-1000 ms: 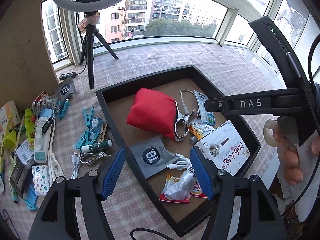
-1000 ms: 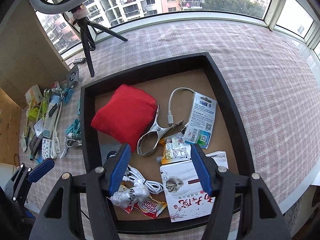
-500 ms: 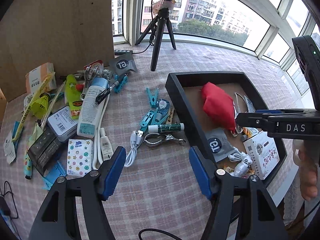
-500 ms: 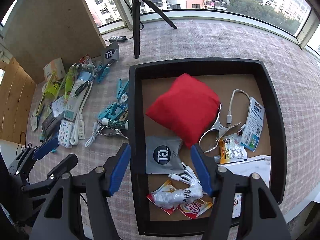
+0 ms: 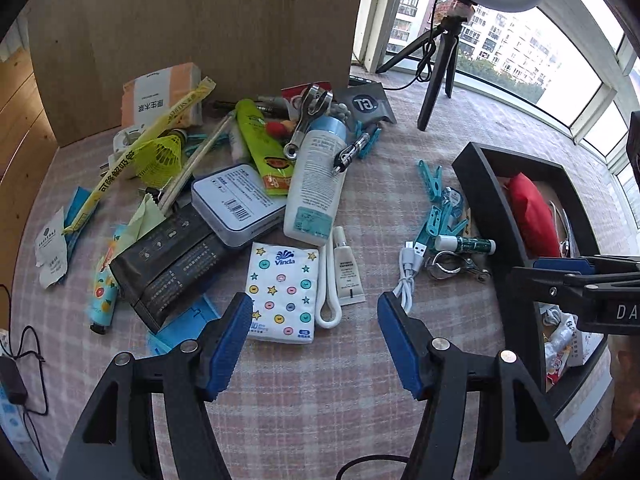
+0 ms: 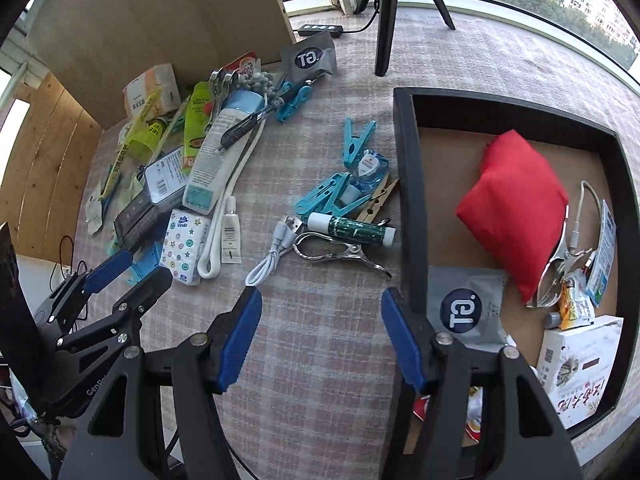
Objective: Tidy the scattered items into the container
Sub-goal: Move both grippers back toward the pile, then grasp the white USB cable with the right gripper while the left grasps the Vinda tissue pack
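1. The left gripper (image 5: pixel 314 342) hangs over the checked tablecloth (image 5: pixel 320 400) with its jaws wide apart and closing a little; nothing is between them, and the tissue pack (image 5: pixel 282 292) lies just beyond the tips.
2. The right gripper (image 6: pixel 320 336) stands wide open and empty above bare cloth, its right finger crossing the tray's near-left wall.
3. The black tray (image 6: pixel 404 184) sits to the right; its near edge is hidden behind the right gripper's finger in the right wrist view.
4. Inside it lie a red pouch (image 6: pixel 516 208), a grey sachet (image 6: pixel 468 308) and a white box (image 6: pixel 576 372); small packets at its near end are partly covered and hard to make out.
5. Loose things remain outside to the left: a metal clip (image 6: pixel 340 250), a green tube (image 6: pixel 352 230), blue pegs (image 6: pixel 332 196), a white cable (image 6: pixel 272 256) and a white bottle (image 5: pixel 316 184).
6. The far-left heap overlaps so much that several items cannot be told apart.
7. In the left wrist view, the tray's right side is cut off by the frame edge.
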{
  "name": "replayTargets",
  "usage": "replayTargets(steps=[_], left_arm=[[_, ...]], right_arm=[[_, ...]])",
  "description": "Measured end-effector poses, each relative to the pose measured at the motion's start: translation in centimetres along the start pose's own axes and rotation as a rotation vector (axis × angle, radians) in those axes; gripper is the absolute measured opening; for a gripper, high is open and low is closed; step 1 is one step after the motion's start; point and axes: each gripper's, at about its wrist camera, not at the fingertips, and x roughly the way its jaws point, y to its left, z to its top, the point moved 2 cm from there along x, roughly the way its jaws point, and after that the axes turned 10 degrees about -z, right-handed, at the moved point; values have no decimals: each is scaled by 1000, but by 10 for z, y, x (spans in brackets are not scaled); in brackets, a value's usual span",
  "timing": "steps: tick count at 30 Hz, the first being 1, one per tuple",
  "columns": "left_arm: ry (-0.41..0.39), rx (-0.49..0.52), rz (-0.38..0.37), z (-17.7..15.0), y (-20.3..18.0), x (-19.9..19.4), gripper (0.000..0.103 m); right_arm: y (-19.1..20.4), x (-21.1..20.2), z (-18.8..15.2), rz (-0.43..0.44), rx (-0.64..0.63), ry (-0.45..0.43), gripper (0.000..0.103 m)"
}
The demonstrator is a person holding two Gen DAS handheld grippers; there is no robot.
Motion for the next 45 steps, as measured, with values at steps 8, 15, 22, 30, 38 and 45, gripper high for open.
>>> replayTargets(steps=[8,15,22,30,38,45], left_arm=[[48,13,-4,2,24,19,58],[86,36,-21,5,21,37,58],[114,52,-12,7,20,53,58],[131,21,-20,5,30,61,51],[118,42,-12,1,29,60,49],[91,15,5,-5,30,53,45]], right_arm=[[34,37,8,43,34,84,50],[40,65,8,44,88,133,47],[38,77,14,41,127,151,47],[48,88,21,14,122,163,42],[63,91,31,-60,62,134,29],[76,90,15,-56,-12,133,14]])
